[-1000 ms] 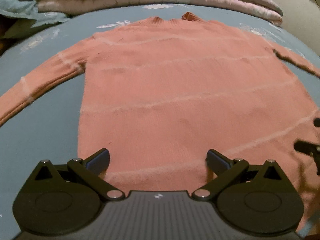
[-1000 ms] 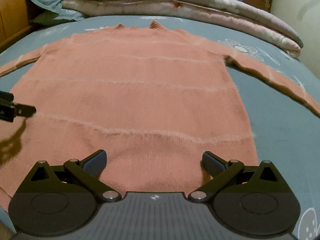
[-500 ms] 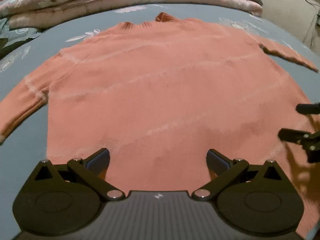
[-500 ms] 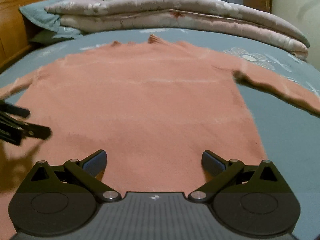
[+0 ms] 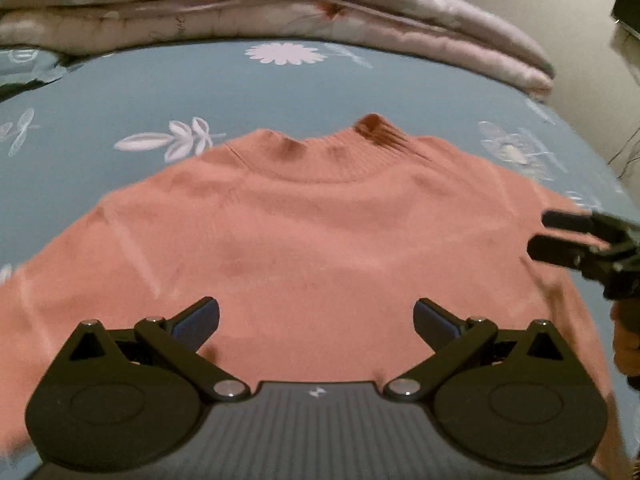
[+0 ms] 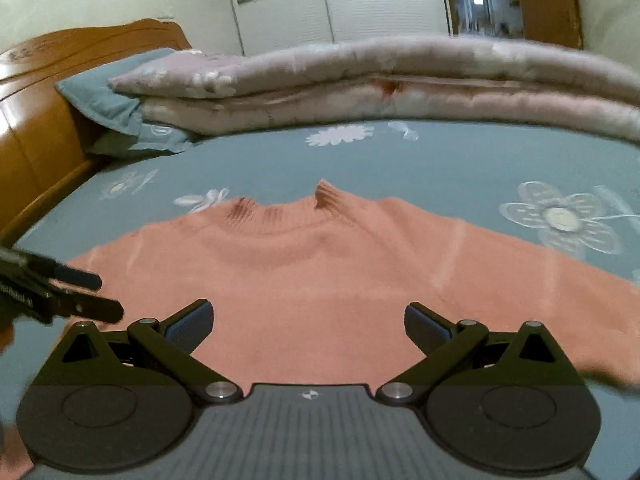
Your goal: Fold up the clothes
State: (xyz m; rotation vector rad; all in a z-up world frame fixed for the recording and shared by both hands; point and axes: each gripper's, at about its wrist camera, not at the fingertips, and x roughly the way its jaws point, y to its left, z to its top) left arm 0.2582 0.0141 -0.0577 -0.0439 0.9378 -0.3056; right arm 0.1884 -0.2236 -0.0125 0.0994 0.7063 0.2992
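Pink sweater (image 5: 320,248) flat on bed (image 5: 120,96); left hand-held gripper (image 5: 316,316), right hand-held gripper (image 6: 308,320) over it, jaws spread, empty.

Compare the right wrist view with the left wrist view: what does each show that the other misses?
Only the right wrist view shows the wooden headboard, the blue pillow and the white wardrobe doors. Only the left wrist view shows the right hand-held gripper from the side, open. Both share the pink sweater lying flat on the blue floral bedsheet, the folded quilt, and the open left hand-held gripper.
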